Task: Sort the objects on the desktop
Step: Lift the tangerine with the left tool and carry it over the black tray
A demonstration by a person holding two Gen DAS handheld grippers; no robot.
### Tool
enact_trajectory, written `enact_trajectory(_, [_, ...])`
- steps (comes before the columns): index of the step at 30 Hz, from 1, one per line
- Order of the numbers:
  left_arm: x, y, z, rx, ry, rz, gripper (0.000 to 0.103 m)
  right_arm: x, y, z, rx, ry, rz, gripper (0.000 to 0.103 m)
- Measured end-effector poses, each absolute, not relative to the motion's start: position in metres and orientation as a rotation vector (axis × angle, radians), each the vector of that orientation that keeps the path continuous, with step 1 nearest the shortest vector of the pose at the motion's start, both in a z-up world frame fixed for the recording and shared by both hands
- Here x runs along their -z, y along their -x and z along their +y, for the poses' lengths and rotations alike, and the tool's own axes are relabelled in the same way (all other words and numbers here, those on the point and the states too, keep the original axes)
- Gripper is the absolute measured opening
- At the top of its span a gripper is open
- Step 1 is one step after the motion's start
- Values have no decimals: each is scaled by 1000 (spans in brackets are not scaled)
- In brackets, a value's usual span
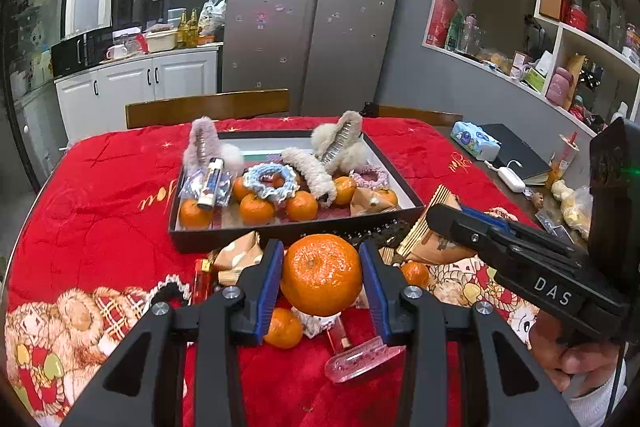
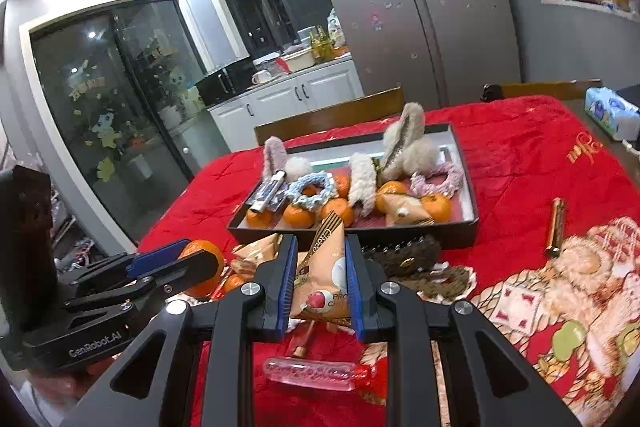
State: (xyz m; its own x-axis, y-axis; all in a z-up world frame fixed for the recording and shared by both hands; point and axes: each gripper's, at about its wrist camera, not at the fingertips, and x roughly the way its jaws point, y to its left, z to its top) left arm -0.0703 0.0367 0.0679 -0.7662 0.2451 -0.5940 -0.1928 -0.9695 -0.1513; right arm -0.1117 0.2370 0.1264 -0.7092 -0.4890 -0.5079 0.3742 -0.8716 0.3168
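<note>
Left hand-held gripper (image 1: pixel 322 277) clamps tangerine (image 1: pixel 321 274) before tray (image 1: pixel 280 233).

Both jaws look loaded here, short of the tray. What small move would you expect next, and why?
Probably the left gripper carries its mandarin forward over the tray's near wall and lets go. The other mandarins already lie along the tray's front, and this one is lifted just short of it. The right gripper holds a snack packet beside it.

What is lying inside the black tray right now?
The black tray holds tangerines, fluffy hair clips, crocheted scrunchies, a lighter and a snack packet. Whatever lies beneath them is covered.
</note>
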Motion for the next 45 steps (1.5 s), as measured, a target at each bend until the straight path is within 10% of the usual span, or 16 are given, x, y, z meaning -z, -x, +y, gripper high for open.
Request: enact_trajectory(45, [-16,315,104,-2618,1157,-57,40,-102,300,269,2543,-970,-286,22])
